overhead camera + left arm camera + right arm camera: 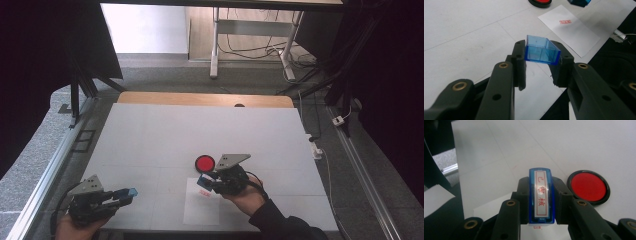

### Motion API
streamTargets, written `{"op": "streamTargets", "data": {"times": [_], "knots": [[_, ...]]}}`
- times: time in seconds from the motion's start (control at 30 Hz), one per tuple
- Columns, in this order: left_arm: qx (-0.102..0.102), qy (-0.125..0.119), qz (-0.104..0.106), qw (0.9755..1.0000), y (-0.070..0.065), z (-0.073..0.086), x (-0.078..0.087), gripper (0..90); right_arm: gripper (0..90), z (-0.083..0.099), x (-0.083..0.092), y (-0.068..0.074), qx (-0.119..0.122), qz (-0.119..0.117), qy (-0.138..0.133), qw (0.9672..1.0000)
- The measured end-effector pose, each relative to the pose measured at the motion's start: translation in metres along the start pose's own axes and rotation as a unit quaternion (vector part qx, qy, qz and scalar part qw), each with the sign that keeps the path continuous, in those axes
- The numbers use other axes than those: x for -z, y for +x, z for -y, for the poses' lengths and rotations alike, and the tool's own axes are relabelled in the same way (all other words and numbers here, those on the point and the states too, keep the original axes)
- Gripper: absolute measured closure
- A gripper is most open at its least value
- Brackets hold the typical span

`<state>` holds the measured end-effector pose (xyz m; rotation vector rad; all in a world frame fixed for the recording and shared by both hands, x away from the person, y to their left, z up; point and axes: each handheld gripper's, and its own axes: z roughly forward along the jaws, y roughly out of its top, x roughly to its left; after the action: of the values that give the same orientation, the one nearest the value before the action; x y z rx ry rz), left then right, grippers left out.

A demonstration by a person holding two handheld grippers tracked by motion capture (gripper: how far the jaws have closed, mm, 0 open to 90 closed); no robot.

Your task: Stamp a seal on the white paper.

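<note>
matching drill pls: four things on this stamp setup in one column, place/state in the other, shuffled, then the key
Things:
1. blue stamp
2. blue cap
3. red ink pad
4. white paper sheet

Places or states:
A. lies flat on the table, bears a small red imprint
B. clamped in the left gripper, hollow and see-through
C. clamped in the right gripper, red characters on its label
D. round, sits on the table just beyond the paper, beside the right gripper

Pairs: 1-C, 2-B, 3-D, 4-A
</note>
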<state>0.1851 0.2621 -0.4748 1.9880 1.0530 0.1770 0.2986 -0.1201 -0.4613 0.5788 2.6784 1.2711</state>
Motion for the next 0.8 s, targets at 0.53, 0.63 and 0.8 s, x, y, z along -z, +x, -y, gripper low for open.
{"op": "streamTargets", "data": {"times": [0.53, 0.63, 0.8], "knots": [[0.004, 0.001, 0.002, 1.0000, 0.001, 0.000, 0.000, 67.1, 71.2, -0.016, 0.030, 0.002, 0.013, -0.009, -0.065, 0.9977], [0.005, 0.001, 0.003, 1.0000, 0.001, 0.000, -0.001, 67.1, 71.2, -0.018, 0.035, 0.003, 0.015, -0.011, -0.075, 0.9970], [0.004, 0.002, 0.002, 1.0000, 0.001, 0.000, -0.001, 67.1, 71.2, -0.018, 0.036, 0.002, 0.011, -0.014, -0.080, 0.9966]]}}
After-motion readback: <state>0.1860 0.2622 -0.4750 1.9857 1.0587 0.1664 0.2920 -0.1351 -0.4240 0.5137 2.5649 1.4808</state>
